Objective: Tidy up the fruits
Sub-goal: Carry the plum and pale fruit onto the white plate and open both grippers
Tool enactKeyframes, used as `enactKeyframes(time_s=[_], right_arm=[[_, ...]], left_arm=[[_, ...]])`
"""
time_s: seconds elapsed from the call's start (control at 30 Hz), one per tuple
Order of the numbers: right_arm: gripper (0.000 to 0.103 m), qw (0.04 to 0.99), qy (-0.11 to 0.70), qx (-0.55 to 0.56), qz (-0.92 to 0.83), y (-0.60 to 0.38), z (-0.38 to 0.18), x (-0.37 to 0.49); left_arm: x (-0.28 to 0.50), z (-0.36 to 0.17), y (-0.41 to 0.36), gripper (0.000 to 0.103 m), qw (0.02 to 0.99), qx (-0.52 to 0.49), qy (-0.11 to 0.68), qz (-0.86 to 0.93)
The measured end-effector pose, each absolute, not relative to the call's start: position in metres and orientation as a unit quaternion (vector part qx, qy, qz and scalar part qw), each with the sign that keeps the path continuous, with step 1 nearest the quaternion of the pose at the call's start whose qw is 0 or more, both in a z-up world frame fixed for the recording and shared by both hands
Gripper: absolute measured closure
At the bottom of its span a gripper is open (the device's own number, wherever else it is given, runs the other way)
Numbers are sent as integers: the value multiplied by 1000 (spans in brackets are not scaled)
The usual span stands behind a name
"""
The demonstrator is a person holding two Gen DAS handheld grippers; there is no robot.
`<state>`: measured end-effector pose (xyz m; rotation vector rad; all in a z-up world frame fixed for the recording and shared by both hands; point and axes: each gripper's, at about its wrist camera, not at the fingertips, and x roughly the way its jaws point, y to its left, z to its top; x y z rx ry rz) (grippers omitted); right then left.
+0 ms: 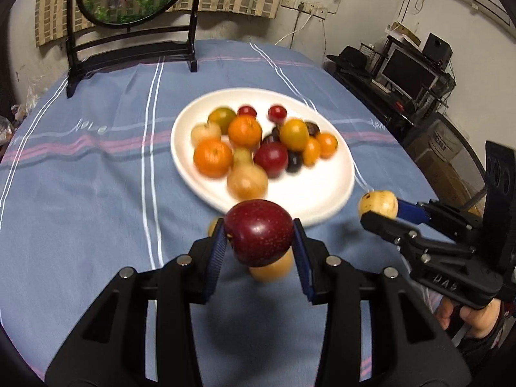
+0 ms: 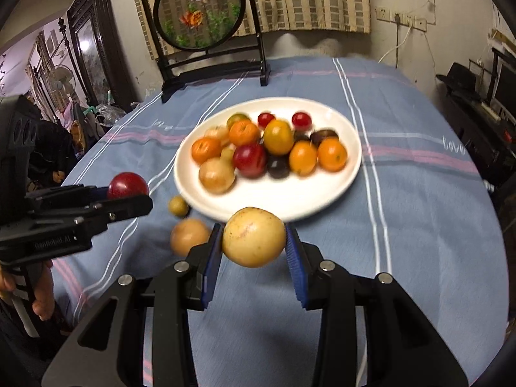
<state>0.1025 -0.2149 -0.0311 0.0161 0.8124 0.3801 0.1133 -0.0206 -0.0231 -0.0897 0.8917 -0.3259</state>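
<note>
My left gripper [image 1: 259, 242] is shut on a dark red apple [image 1: 258, 230], held above the cloth just in front of the white plate [image 1: 300, 200]. My right gripper [image 2: 254, 242] is shut on a pale yellow fruit [image 2: 253, 237], also in front of the plate [image 2: 274, 200]. The plate holds several fruits: oranges, red ones, dark plums, yellow ones. The right gripper with its yellow fruit [image 1: 378, 204] shows in the left wrist view; the left gripper with the apple [image 2: 128, 185] shows in the right wrist view. A tan fruit [image 2: 188, 236] and a small green-yellow one [image 2: 178, 205] lie on the cloth.
A blue striped tablecloth [image 1: 96, 177] covers the round table. A black-framed round fish screen [image 2: 200, 13] stands at the far edge. A desk with a monitor [image 1: 406, 71] is off to the right, beyond the table.
</note>
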Motion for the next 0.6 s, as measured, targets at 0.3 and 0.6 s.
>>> enactKeyframes(time_s=[0.3, 0.6], right_arm=[[64, 889, 429, 3, 161, -219, -55, 178], [42, 900, 409, 8, 152, -223, -55, 182]], left_arm=[[221, -32, -59, 62, 874, -21, 462, -148], [240, -26, -64, 33, 888, -7, 441, -133]])
